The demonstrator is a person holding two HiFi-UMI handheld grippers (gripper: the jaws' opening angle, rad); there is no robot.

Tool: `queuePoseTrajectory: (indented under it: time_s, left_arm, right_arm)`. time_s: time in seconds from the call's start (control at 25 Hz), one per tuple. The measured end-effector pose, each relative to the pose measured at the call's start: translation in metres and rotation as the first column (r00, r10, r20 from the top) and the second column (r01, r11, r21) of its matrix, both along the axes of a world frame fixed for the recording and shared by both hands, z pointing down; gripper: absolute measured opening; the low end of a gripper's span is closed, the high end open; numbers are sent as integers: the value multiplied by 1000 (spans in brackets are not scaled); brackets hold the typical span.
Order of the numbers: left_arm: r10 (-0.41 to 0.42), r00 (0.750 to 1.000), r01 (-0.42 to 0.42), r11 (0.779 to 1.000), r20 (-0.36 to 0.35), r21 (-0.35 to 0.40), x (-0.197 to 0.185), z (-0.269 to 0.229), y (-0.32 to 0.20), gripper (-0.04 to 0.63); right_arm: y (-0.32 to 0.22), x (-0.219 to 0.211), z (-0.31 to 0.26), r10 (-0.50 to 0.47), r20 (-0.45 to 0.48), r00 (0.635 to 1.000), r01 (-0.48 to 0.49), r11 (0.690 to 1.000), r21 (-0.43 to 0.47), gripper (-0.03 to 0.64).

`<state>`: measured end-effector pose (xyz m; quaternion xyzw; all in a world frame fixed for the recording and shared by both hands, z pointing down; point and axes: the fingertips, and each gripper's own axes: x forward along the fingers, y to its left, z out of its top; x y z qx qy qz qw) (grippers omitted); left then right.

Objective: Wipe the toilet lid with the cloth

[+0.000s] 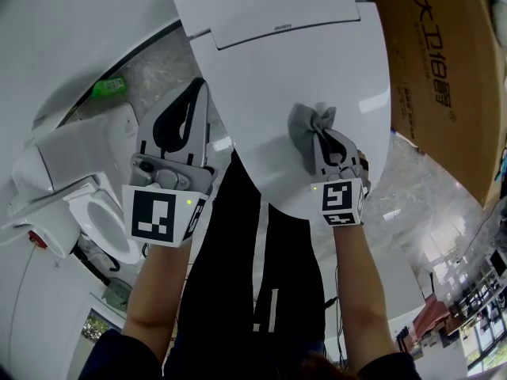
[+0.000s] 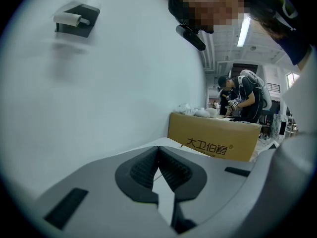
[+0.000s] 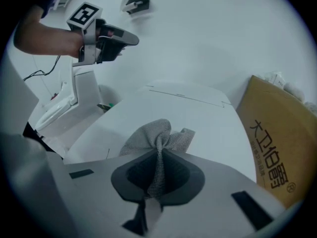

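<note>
Nearby, cardboard box [image 1: 444, 77] beside toilet lid [image 1: 273, 85]

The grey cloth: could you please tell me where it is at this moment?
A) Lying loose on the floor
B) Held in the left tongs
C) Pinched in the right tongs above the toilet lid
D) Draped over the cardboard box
C: the right gripper view shows the cloth clamped between the right tongs, with the white toilet lid just beyond it, while the left tongs are closed on nothing.
</note>
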<state>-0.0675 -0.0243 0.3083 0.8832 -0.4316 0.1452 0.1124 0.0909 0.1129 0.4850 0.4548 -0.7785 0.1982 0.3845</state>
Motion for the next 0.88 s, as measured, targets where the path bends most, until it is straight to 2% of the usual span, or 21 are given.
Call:
queuePoseTrajectory:
  time_s: [0.16, 0.36, 0.52, 0.64, 0.88]
  left_arm:
    - [-7, 1000, 7, 1000, -2, 4, -3, -1, 1, 14]
    - [4, 1000, -5, 1000, 16, 12, -4, 2, 5, 14]
    - [3, 1000, -3, 1000, 12, 8, -5, 3, 7, 14]
    - [3, 1000, -3, 1000, 10, 9, -6, 2, 8, 14]
    - [-4, 1000, 4, 1000, 9, 8, -9, 1, 12, 13]
  right_arm:
    - [11, -45, 0, -123, 28, 992, 124, 992, -5, 37]
    - [23, -94, 0, -285, 29, 958, 285, 959, -5, 37]
    - [36, -125, -1, -362, 91, 928, 365, 931, -14, 37]
    - [52, -145, -1, -442, 133, 887, 448, 894, -15, 37]
    - [74, -149, 0, -593, 103, 798, 597, 802, -9, 37]
